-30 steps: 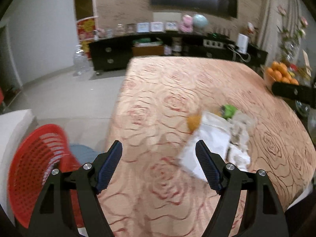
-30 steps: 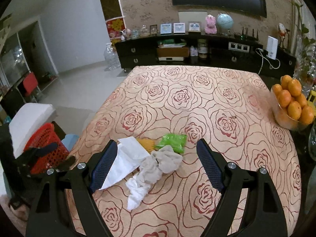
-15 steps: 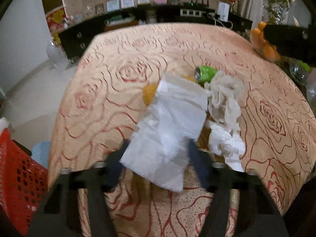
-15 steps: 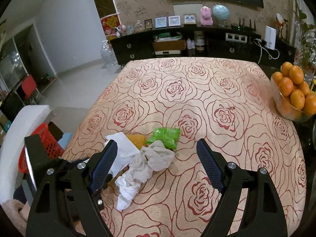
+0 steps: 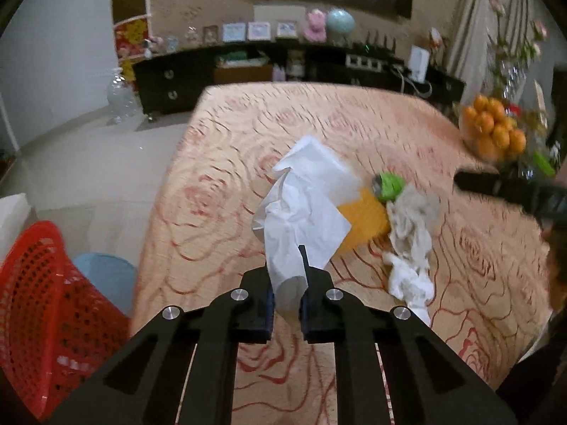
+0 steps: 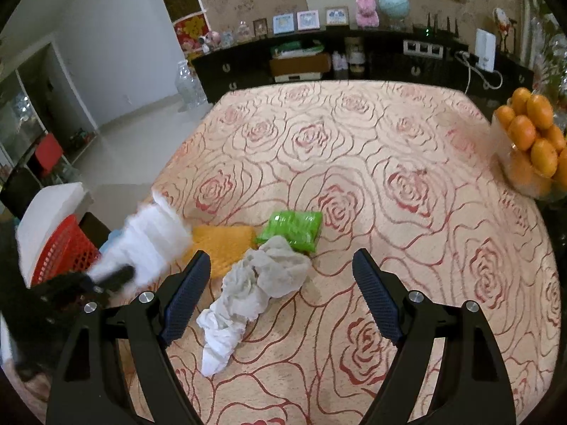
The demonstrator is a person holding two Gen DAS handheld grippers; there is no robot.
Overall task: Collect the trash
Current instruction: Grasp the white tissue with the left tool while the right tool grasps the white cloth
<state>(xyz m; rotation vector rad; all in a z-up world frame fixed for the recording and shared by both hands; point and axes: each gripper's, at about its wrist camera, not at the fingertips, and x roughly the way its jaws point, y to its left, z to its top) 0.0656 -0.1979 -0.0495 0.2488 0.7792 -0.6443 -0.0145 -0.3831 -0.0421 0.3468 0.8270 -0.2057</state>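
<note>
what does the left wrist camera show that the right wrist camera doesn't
Only the left wrist view shows the left hand-held gripper shut on the white paper close up.
Only the right wrist view shows the right hand-held gripper open above the crumpled grey tissue.
Both show the green packet, the orange packet, the red basket and the bowl of oranges.

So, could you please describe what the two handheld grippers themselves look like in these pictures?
Both are matte black, angular frames that fork into two fingers. The right gripper has dark blue, finely textured pads on its fingers, and round silver bolt heads at the joints. The left gripper is built the same, with silver bolts too. No cables or markings show.
</note>
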